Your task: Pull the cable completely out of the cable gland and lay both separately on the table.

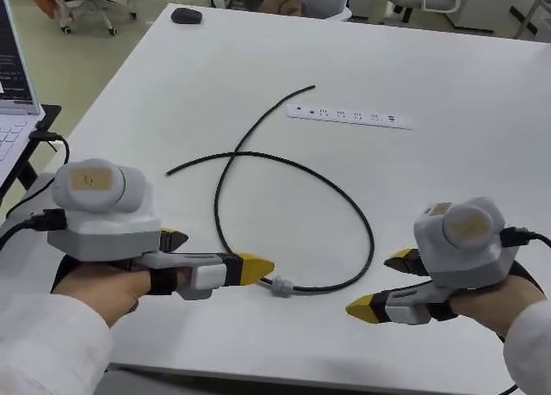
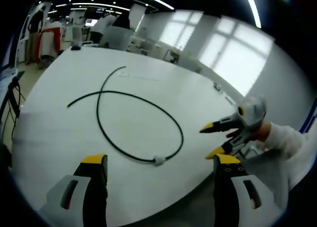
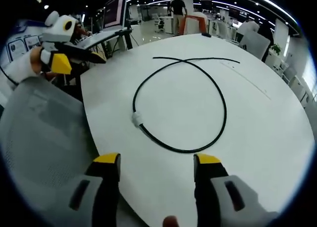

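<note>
Cable gland (image 1: 280,286): small and pale, it lies flat on the surface (image 1: 448,68). It is between the two grippers, just beside the yellow tip of one left finger but not touching it.
Gland from the left gripper view: it (image 2: 159,160) sits ahead of the fingers (image 2: 93,175), about in the middle of the gap between them.
Gland from the right gripper view: it (image 3: 137,119) is ahead of the fingers (image 3: 106,170), a little toward the left one.
Cable (image 1: 235,154): black and thin. One end goes into the gland, so it is not pulled out. From there it runs away from the fingers in one wide loop, crosses over itself on the far side, and both free parts lie on the surface.
Left gripper (image 1: 217,252): a hand (image 1: 99,287) in a white sleeve holds it low over the near edge of the surface. The fingers are spread wide apart and grasp nothing.
Right gripper (image 1: 380,283): it is held at the other side of the gland, a little apart from the loop. The fingers are released, with a clear gap between them, and they touch neither cable nor gland.
White strip (image 1: 349,115): flat, with small dark marks. It lies beyond the loop, well apart from both pairs of fingers.
Dark object (image 1: 186,15): small and rounded, at the far edge of the surface. I cannot tell what it is.
Laptop (image 1: 13,85): it stands open on a separate stand beside the left gripper, with dark wires hanging near it.
</note>
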A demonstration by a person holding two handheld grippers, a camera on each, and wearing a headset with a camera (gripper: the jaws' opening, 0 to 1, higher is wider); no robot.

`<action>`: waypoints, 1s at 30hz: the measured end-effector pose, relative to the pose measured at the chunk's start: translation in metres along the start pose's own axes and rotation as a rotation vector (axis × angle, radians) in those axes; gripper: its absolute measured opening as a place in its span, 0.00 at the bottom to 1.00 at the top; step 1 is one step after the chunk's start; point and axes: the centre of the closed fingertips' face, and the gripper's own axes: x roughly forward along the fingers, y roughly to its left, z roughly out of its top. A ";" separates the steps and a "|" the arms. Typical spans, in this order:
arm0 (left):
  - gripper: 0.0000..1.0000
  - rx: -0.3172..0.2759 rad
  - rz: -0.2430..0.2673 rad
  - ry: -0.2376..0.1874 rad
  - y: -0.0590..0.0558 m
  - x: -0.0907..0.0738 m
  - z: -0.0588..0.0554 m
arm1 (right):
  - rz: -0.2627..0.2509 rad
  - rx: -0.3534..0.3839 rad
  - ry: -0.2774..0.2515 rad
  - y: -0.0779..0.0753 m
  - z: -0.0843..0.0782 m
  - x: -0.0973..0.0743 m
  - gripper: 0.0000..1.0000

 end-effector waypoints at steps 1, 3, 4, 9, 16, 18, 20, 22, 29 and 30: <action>0.89 0.000 0.001 0.001 0.000 0.000 0.000 | 0.004 -0.006 -0.001 0.001 0.002 0.002 0.61; 0.89 0.000 0.002 0.003 0.001 0.000 -0.001 | 0.013 -0.028 -0.014 0.003 0.007 0.006 0.60; 0.89 0.001 0.002 0.003 0.001 0.000 -0.001 | 0.018 -0.052 -0.032 0.004 0.010 0.008 0.58; 0.88 0.002 0.002 0.007 0.001 0.000 -0.001 | 0.008 -0.134 -0.056 0.004 0.021 0.021 0.52; 0.88 0.008 0.002 0.012 0.001 0.000 -0.002 | 0.046 -0.154 -0.057 0.011 0.028 0.039 0.46; 0.88 0.006 0.003 0.012 0.001 0.000 -0.002 | 0.056 -0.160 -0.062 0.013 0.031 0.044 0.45; 0.88 0.006 0.006 0.012 0.002 0.000 -0.002 | 0.068 -0.157 -0.061 0.015 0.032 0.050 0.45; 0.88 0.003 0.006 0.009 0.002 0.000 -0.002 | 0.079 -0.157 -0.057 0.017 0.032 0.056 0.43; 0.87 0.001 0.006 0.018 0.003 0.001 -0.004 | 0.106 -0.165 -0.051 0.021 0.032 0.073 0.37; 0.87 0.002 0.005 0.017 0.002 0.001 -0.004 | 0.112 -0.162 -0.052 0.022 0.031 0.076 0.36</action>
